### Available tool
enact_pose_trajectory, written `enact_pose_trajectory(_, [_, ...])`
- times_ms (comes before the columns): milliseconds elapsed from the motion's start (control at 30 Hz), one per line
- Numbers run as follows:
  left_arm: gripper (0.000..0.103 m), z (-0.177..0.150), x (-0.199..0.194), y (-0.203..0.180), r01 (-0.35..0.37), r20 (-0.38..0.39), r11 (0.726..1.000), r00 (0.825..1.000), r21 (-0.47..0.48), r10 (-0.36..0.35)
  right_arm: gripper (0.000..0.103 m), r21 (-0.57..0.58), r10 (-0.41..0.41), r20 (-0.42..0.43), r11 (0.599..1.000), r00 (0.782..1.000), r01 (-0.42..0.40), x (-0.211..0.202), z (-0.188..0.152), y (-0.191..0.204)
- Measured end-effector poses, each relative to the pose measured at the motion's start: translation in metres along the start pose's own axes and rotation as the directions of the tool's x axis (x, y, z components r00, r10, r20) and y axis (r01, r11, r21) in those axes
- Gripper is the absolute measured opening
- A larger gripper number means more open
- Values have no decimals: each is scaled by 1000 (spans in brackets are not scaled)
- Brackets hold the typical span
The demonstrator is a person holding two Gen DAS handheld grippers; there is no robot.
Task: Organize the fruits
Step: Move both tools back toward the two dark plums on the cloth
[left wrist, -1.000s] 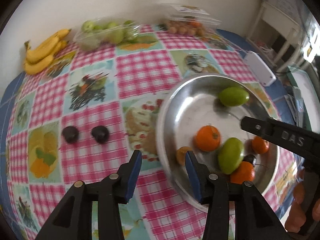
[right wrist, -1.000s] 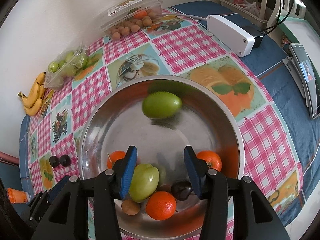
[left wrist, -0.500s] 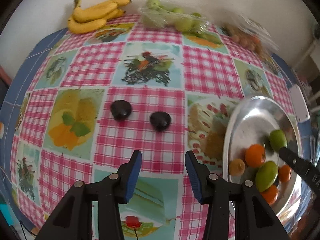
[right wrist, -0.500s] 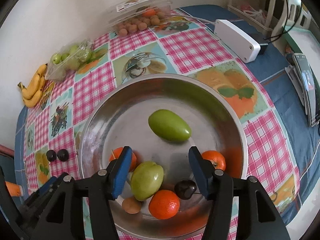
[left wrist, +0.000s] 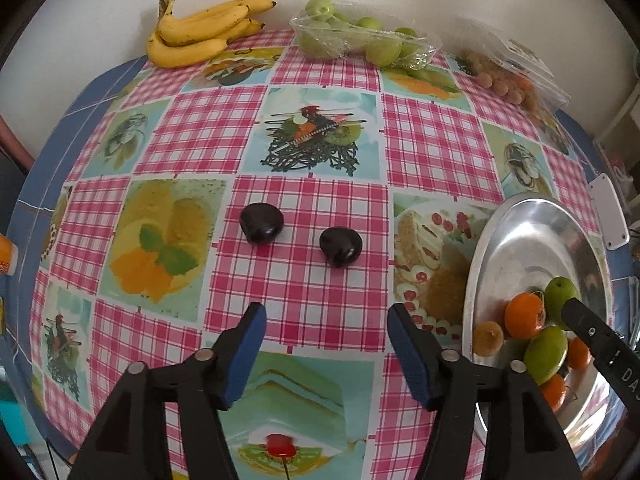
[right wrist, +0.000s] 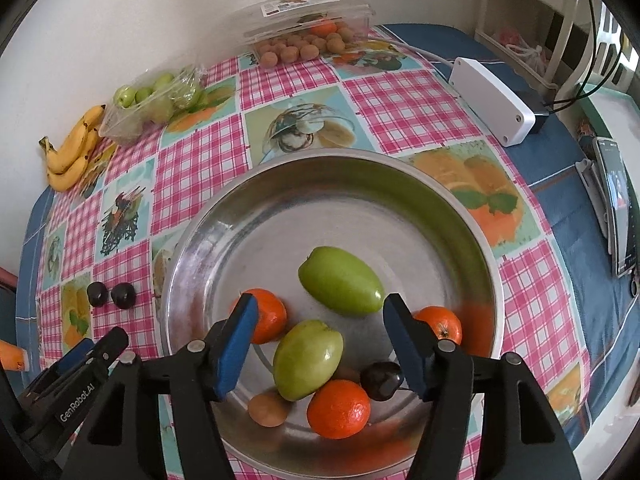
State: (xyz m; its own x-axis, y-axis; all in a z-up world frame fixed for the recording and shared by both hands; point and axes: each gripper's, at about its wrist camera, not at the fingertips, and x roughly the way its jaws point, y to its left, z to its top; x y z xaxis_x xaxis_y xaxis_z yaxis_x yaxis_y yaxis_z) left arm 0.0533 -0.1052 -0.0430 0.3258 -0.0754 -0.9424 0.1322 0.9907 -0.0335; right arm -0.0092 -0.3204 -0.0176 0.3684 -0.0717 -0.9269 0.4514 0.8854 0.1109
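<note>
Two dark plums (left wrist: 261,223) (left wrist: 341,246) lie side by side on the checked tablecloth (left wrist: 316,152). My left gripper (left wrist: 325,314) hovers just short of them, its jaws opening with nothing between them. The steel bowl (right wrist: 280,208) holds two green mangoes (right wrist: 340,286) (right wrist: 307,358), three oranges (right wrist: 340,409), a brown fruit (right wrist: 267,409) and a dark plum (right wrist: 382,380). My right gripper (right wrist: 318,306) hangs over the bowl's near half, jaws opening, the pads touching no fruit. In the left wrist view the bowl (left wrist: 532,240) sits at the right edge.
Bananas (left wrist: 200,32), a bag of green fruit (left wrist: 360,42) and a clear box of small brown fruit (right wrist: 308,32) line the far edge by the wall. A white adapter (right wrist: 494,100) and a phone (right wrist: 618,204) lie on the blue cloth, right of the bowl.
My left gripper swung left from the bowl to the two plums and its jaws widened. The right gripper's jaws widened too. The far green mango rolled toward the other fruit.
</note>
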Motion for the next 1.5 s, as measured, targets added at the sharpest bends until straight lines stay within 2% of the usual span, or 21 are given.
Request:
enact_pose_trajectory(67, [70, 0, 1, 1, -4, -5, 1000, 1000, 1, 4, 76, -3, -5, 1, 1000, 1000, 5, 0, 0, 0])
enact_pose_trajectory(333, [81, -1, 2, 2, -25, -3, 1000, 1000, -2, 25, 79, -5, -8, -8, 1000, 1000, 8, 4, 0, 0])
enact_pose_trajectory(367, [84, -1, 2, 3, -29, -1, 1000, 1000, -5, 29, 86, -8, -7, -9, 1000, 1000, 7, 4, 0, 0])
enact_pose_trajectory(433, [103, -1, 3, 5, -31, 7, 999, 999, -23, 31, 91, -9, -5, -6, 1000, 1000, 5, 4, -1, 1])
enact_pose_trajectory(467, [103, -1, 3, 7, -26, 10, 999, 1000, -36, 26, 91, -10, -2, -4, 1000, 1000, 2, 4, -1, 1])
enact_pose_trajectory(567, [103, -1, 6, 10, -27, 5, 998, 1000, -50, 27, 103, -8, 3, -2, 1000, 1000, -3, 4, -1, 1])
enact_pose_trajectory(867, [103, -3, 9, 12, -49, -9, 998, 999, -34, 49, 103, 3, 0, 4, 1000, 1000, 0, 3, -1, -1])
enact_pose_trajectory(1100, [103, -2, 8, 13, -39, -26, 999, 999, -24, 39, 103, 7, -4, 9, 1000, 1000, 4, 3, -1, -1])
enact_pose_trajectory(1300, [103, 4, -2, 14, -91, 22, 996, 996, 9, 91, 103, 6, 10, 4, 1000, 1000, -10, 4, -2, 1])
enact_pose_trajectory(1367, [103, 6, -4, 19, -84, 24, 996, 996, 0, 84, 103, 0, 16, 7, 1000, 1000, -16, 3, -2, 3])
enact_pose_trajectory(1500, [103, 13, -10, 40, -71, 31, 995, 997, -76, 73, 103, -12, 26, 9, 1000, 1000, -25, 3, -2, 6])
